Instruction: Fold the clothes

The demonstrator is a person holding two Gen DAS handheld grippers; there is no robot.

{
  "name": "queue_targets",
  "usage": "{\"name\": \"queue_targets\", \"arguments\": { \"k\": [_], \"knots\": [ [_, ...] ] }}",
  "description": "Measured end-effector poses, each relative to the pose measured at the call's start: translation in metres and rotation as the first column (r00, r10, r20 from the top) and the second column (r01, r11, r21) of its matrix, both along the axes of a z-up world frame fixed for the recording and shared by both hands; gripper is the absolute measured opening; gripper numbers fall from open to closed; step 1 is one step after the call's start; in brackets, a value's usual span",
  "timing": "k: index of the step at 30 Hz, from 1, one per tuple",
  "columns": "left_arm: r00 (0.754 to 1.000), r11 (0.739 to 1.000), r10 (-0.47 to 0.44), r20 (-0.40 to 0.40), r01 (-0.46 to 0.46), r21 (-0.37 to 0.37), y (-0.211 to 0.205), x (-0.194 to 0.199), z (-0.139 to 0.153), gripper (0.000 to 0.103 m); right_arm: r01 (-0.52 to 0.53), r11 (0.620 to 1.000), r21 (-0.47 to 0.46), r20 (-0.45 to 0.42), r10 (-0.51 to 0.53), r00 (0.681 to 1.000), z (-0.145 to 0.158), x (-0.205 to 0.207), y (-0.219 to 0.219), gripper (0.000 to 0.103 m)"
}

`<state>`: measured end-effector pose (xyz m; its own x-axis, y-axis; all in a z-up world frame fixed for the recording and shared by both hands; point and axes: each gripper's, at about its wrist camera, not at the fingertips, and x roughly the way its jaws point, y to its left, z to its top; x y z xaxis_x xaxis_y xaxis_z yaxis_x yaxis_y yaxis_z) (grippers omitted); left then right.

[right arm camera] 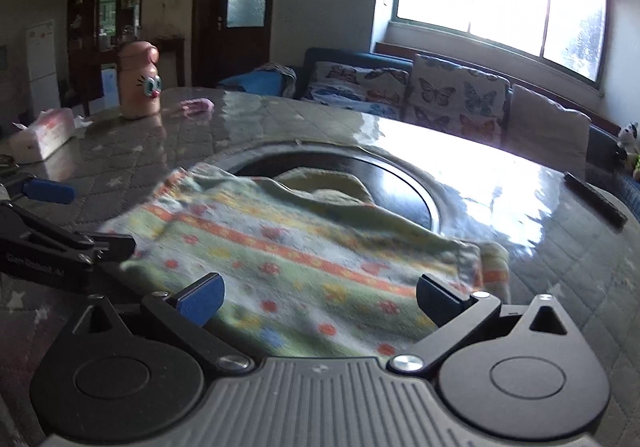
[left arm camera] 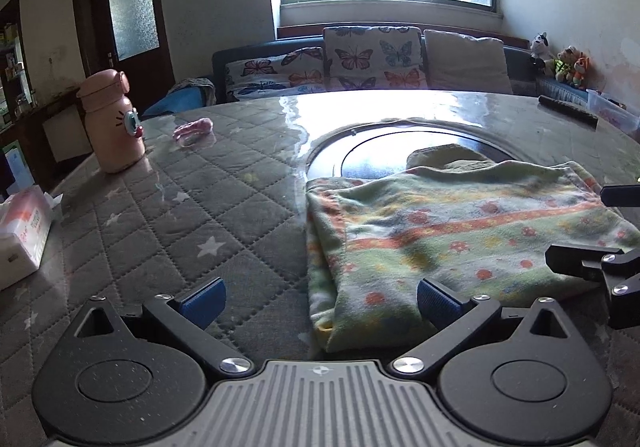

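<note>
A folded green garment with orange stripes and small flowers (left arm camera: 460, 235) lies on the table, partly over the dark round centre plate. It also shows in the right wrist view (right arm camera: 288, 259). My left gripper (left arm camera: 320, 301) is open and empty, just above the garment's near left corner. My right gripper (right arm camera: 318, 297) is open and empty, low over the garment's near edge. The right gripper's fingers (left arm camera: 588, 263) show at the right edge of the left wrist view. The left gripper's fingers (right arm camera: 48, 191) show at the left edge of the right wrist view.
The table has a quilted grey cover (left arm camera: 168, 207) and a dark round plate (left arm camera: 384, 151). A pink bottle (left arm camera: 114, 123), a small pink object (left arm camera: 192, 129) and a tissue box (left arm camera: 22, 235) stand at the left. A dark remote (left arm camera: 568, 109) lies far right. A sofa is behind.
</note>
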<state>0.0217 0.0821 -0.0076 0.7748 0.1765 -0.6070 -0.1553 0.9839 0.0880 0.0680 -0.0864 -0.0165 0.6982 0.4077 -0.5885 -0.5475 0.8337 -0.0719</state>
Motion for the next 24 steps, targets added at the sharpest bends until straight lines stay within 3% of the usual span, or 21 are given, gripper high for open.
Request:
{"name": "queue_targets", "arguments": {
  "k": [6, 10, 16, 24],
  "knots": [
    [1.0, 0.998, 0.024, -0.001, -0.024, -0.058, 0.017, -0.005, -0.001, 0.103, -0.034, 0.998, -0.05, -0.034, 0.033, 0.999, -0.013, 0.0, 0.012, 0.103],
    [0.999, 0.999, 0.044, 0.009, -0.044, -0.024, 0.021, -0.006, 0.0, 0.103, -0.064, 0.998, -0.031, -0.001, 0.064, 0.998, 0.0, -0.003, 0.016, 0.103],
    [0.999, 0.997, 0.045, -0.008, -0.045, -0.065, 0.034, -0.006, -0.006, 0.103, -0.1, 0.994, -0.048, -0.031, 0.098, 0.995, -0.011, 0.003, 0.033, 0.103],
    [0.997, 0.991, 0.073, 0.028, -0.07, -0.114, 0.06, -0.005, 0.012, 0.102, -0.224, 0.971, -0.08, 0.018, 0.226, 0.974, 0.013, -0.012, 0.049, 0.102]
  ]
}}
